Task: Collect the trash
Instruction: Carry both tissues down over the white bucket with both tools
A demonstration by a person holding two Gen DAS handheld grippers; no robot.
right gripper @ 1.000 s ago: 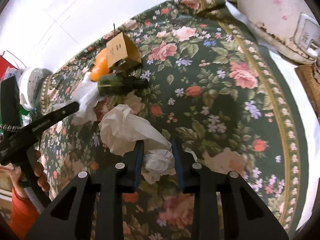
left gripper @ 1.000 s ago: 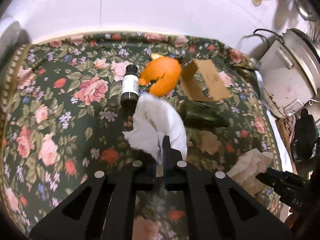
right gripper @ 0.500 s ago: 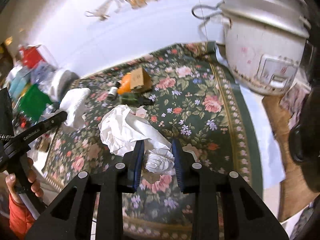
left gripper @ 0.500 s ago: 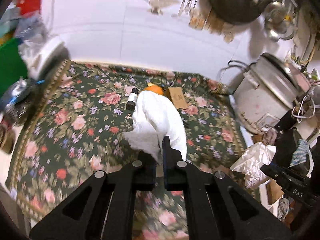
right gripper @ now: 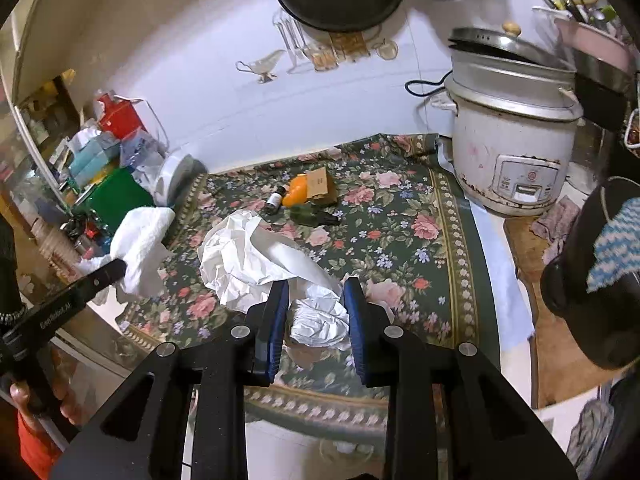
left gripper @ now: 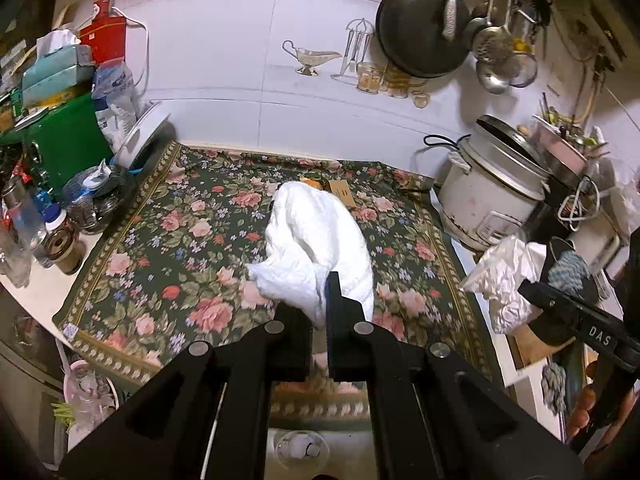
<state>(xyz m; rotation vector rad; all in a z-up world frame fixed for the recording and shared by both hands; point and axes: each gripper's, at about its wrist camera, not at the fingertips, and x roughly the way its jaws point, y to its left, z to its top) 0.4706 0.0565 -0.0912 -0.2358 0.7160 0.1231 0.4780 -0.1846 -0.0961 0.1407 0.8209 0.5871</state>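
My left gripper (left gripper: 320, 300) is shut on a crumpled white paper towel (left gripper: 316, 240) and holds it high above the floral cloth (left gripper: 180, 248). My right gripper (right gripper: 316, 300) is shut on a crumpled white paper wad (right gripper: 256, 260), also lifted above the cloth. On the cloth, in the right wrist view, lie an orange peel (right gripper: 295, 196), a small cardboard box (right gripper: 320, 182), a small dark bottle with a white label (right gripper: 275, 200) and a dark green bottle (right gripper: 314, 216). The left gripper's towel also shows in the right wrist view (right gripper: 140, 240).
A white rice cooker (right gripper: 512, 132) stands at the cloth's right edge. Jars, bottles and a green box (left gripper: 64, 148) crowd the left side. A black pan (left gripper: 420, 32) and utensils hang on the back wall. A container (left gripper: 298, 446) sits on the floor below the table's front edge.
Both grippers have risen and pulled back from the table with their paper; the cloth and remaining trash now look much farther away.
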